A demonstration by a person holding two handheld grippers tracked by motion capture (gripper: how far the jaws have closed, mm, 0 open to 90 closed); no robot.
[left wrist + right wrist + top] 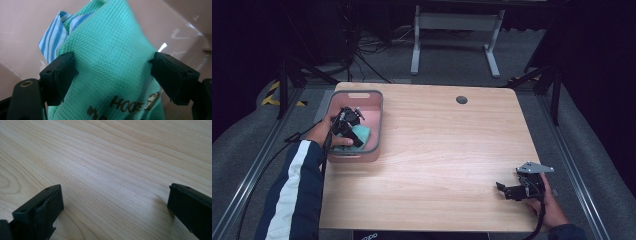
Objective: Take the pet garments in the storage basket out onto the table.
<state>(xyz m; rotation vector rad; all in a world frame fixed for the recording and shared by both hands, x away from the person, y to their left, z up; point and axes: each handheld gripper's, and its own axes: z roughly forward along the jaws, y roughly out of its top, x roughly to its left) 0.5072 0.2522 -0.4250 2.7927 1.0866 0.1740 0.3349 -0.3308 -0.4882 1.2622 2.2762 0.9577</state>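
My left gripper (110, 75) stands wide astride the soft, light green cloth (110, 57) bunched in the pink bin (377, 107), best pinched on its raised fold, while my right gripper (115, 205) rests released over the table (105, 157).

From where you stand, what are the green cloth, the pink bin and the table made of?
Green cloth: woven fabric, matte, with a fine waffle texture. Pink bin: likely plastic, smooth walls catching glossy highlights. Table: wood or wood-look laminate, pale grain lines, satin sheen.
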